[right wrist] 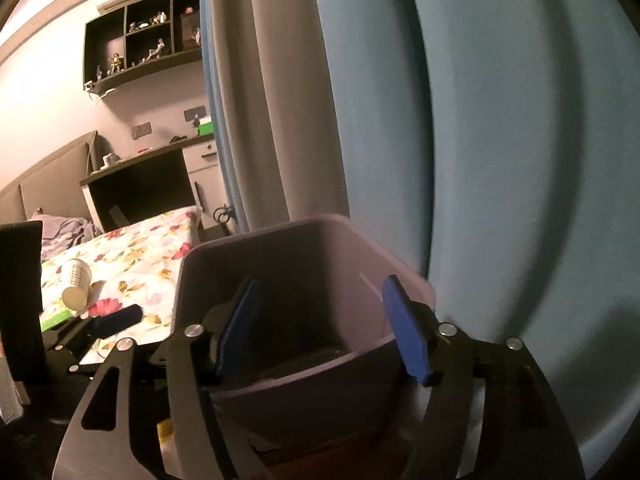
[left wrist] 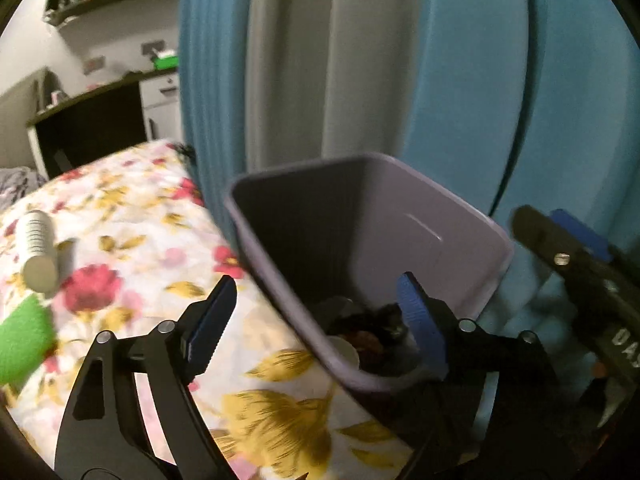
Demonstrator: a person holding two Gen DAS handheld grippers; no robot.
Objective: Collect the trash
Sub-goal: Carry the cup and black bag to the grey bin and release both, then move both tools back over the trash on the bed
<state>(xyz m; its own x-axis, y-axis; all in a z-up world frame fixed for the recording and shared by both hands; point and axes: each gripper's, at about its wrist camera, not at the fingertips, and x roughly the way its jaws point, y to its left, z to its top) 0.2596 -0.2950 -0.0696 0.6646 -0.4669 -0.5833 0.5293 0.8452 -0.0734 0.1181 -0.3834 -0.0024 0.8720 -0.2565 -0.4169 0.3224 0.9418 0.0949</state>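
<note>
Trash bin (left wrist: 360,248) stands beside the bed (left wrist: 132,216) as left gripper (left wrist: 316,320) and right gripper (right wrist: 324,328) hover wide open and empty; a bump could tip it.

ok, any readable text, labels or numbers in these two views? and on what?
"DAS": white letters, cut off at the frame edge, on the right gripper's black body, in the left wrist view.
Paper cup on the floral bedspread: printed lines or markings, too small and blurred to read.
Green box on the far desk: no legible print.
Nothing else readable.
</note>
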